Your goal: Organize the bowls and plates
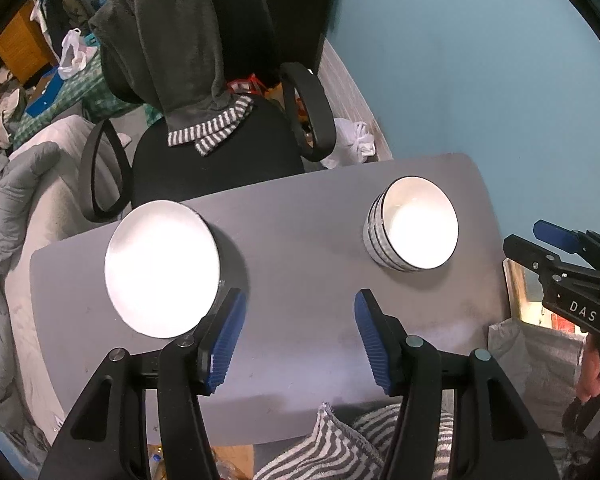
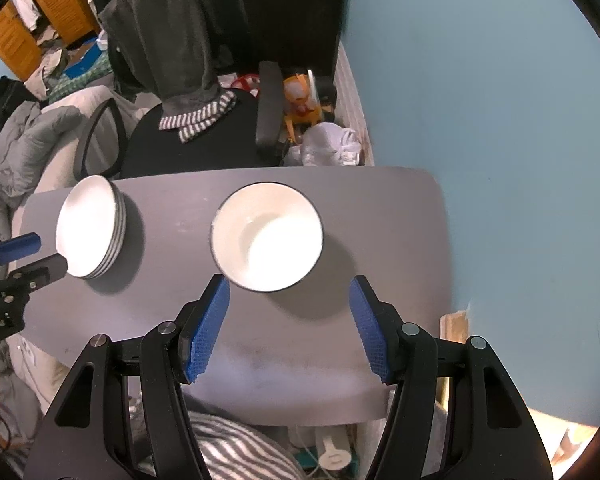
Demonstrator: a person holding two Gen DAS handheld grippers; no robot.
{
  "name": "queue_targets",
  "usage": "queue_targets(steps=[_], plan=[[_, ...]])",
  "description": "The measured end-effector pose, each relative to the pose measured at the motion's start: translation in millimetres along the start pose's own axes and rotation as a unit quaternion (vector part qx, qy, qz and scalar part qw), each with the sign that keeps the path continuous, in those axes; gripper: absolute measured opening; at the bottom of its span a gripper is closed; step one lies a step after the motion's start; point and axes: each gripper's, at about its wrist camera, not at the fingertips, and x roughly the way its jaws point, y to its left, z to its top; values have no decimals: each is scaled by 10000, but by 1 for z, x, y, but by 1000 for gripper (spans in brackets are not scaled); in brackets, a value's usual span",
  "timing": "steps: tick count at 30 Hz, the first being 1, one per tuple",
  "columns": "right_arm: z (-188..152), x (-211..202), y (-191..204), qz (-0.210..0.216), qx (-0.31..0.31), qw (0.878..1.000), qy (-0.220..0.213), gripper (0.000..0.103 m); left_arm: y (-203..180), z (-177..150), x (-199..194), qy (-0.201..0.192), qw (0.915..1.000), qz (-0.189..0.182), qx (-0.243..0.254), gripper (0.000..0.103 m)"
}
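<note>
A stack of white plates (image 1: 162,268) sits on the left of the grey table (image 1: 308,216). A stack of white bowls (image 1: 412,228) with dark rims stands on the right. My left gripper (image 1: 300,300) hovers over the table's front, open, with only bare tabletop between its blue pads; its left finger (image 1: 228,320) is just beside the plates' near rim. My right gripper (image 2: 289,282) is open above the near side of the bowls (image 2: 266,236), not touching them. The plates (image 2: 88,228) lie to its left. Each gripper shows in the other's view: right gripper (image 1: 534,240), left gripper (image 2: 40,258).
A black office chair (image 1: 220,148) draped with a grey garment stands behind the table. Grey bedding (image 1: 16,200) lies at left and a blue wall (image 1: 480,80) at right. White plastic bags (image 2: 332,144) sit on the floor. A striped cloth (image 1: 340,440) lies below the table's front edge.
</note>
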Motion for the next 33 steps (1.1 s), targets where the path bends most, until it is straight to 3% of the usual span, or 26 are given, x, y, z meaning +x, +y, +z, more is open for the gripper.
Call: queue_targets(steps=[9,21,33], plan=[[10,26,-33,216,124,9995,184,61,-17,19,34,299,9990,-329,-26,63],[18,91,-56,560,169,9953,773,61,-38,40,84,739,9947,-707,-59,65],[27,126,-51,674,55,9918,1080,61,-61,52,124,1080,9925,-569,-36,65]])
